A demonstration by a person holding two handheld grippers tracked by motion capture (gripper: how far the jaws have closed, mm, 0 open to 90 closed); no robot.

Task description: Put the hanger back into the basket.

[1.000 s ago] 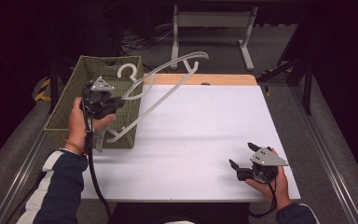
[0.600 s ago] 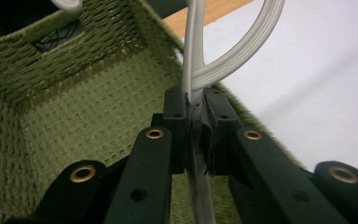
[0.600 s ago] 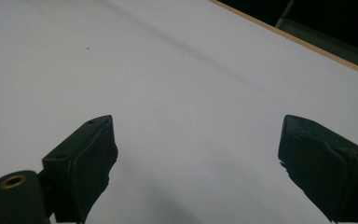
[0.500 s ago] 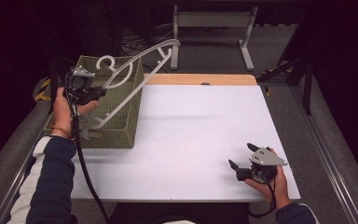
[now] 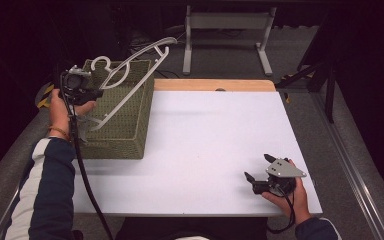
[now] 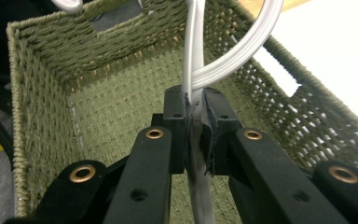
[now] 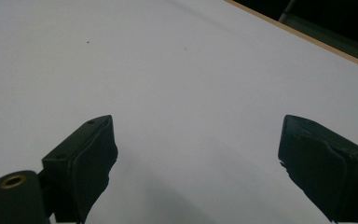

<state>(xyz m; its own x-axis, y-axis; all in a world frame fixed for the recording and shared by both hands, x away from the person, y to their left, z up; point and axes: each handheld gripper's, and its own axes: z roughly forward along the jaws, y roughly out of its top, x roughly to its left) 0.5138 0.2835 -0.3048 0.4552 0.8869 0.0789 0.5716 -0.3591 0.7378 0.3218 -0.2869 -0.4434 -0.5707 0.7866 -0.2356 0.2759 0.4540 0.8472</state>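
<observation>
1. Left gripper point(image 6: 196, 126) clamped tight on a white hanger point(image 5: 130, 75), fingers point(image 6: 175, 130) pinching its bar.
2. Hanger held tilted over the green woven basket point(image 5: 125, 135) at the table's point(image 5: 215, 130) left edge.
3. Right gripper point(image 7: 196, 158) resting near the table's front right, fingers wide apart, holding nothing.

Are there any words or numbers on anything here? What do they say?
None can be read.
Basket: plain green weave, no label.
Hanger: plain white, no print.
Table: blank white top.
Left hand-held gripper and right hand-held gripper: no markings that can be read.
</observation>
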